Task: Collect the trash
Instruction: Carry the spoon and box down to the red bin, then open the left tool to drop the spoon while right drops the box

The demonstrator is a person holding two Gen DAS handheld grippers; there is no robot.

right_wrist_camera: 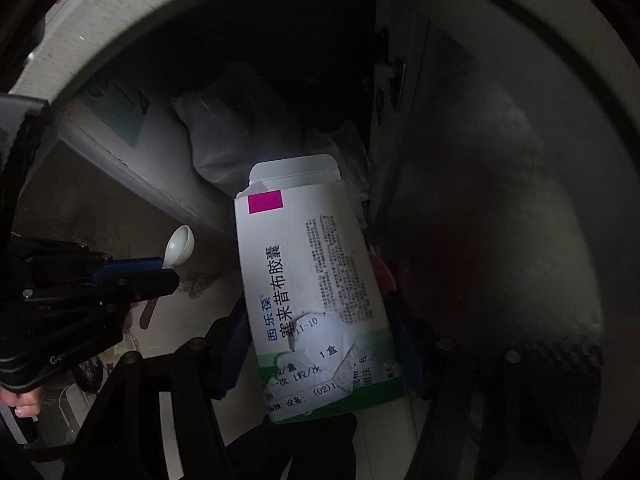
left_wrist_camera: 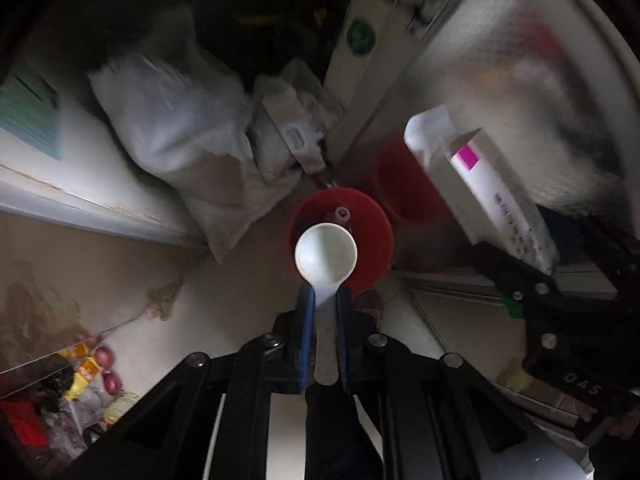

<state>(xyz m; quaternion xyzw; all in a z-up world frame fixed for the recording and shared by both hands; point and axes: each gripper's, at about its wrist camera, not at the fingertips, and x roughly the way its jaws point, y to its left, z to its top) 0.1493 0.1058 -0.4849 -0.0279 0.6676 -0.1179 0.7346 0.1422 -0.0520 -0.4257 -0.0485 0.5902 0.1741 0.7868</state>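
- Lying lengthwise between the blue pads, bowl pointing out ahead: white plastic scoop [left_wrist_camera: 326, 254], handle clamped by the left gripper [left_wrist_camera: 325, 312].
- Hanging directly over the red bin [left_wrist_camera: 376, 232], so probably needing only a release to drop in.
- Sitting off to the right and clear of the rim: crumpled medicine box [right_wrist_camera: 316, 300], pinched across its lower end by the right gripper [right_wrist_camera: 320, 360], long axis running away from the fingers.
- Crowding the bin's far side: white bags [left_wrist_camera: 180, 120].
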